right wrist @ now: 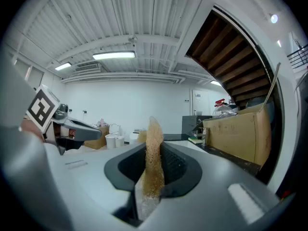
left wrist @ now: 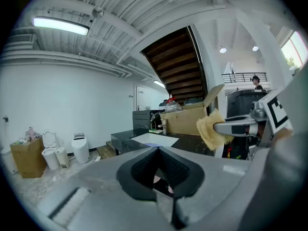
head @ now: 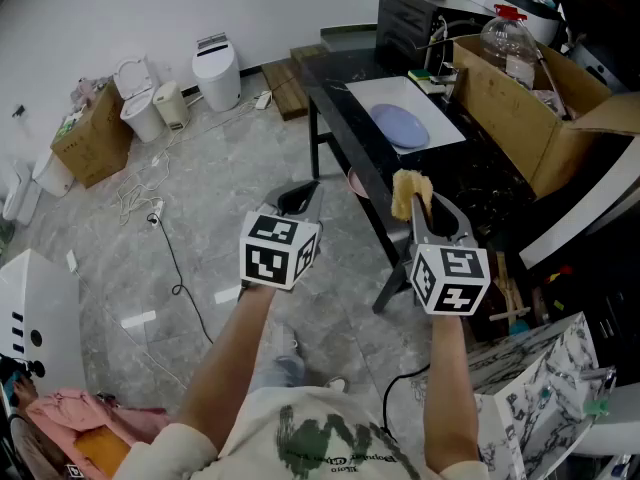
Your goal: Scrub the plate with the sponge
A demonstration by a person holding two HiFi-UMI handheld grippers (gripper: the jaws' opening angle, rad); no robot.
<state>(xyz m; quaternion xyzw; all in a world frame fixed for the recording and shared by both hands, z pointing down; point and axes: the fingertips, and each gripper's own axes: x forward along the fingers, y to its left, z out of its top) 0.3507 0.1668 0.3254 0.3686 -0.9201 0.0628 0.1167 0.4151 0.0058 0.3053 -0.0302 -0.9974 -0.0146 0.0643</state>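
The plate (head: 398, 125) lies on a white mat (head: 440, 128) with open air above it. The left edge of the table (head: 335, 78) is unfenced, so the way in is open from the right gripper (head: 416, 202), which is clamped on the sponge (head: 405, 188) just off the table's near end. A tall cardboard box (head: 510, 118) walls the mat's right side, a black cabinet (head: 410, 18) closes the far end, and small items (head: 432, 76) crowd the mat's far right corner. The left gripper (head: 297, 199), jaws together, hangs over the floor (head: 230, 168), apart from that path.
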